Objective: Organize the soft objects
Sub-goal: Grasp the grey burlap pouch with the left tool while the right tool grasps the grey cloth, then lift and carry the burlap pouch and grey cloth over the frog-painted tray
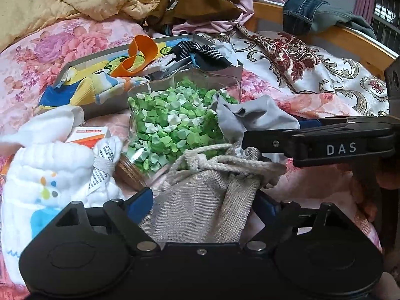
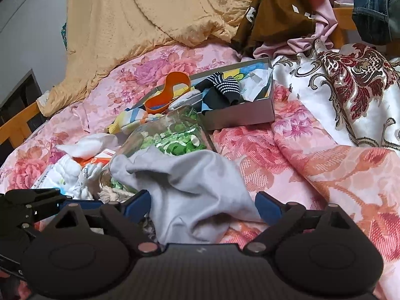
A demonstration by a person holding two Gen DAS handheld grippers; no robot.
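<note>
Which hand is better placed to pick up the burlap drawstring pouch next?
Left. The left gripper is open with the burlap pouch lying between its blue fingers. The right gripper is open astride the grey cloth instead.

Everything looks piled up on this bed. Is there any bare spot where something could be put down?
Yes: the pink floral bedspread lies bare between the grey cloth, the open box and the white-and-red brocade fabric. A second patch runs between the box and the yellow blanket. Around the jar of green bits, linen pouch and white cloths it is crowded.
</note>
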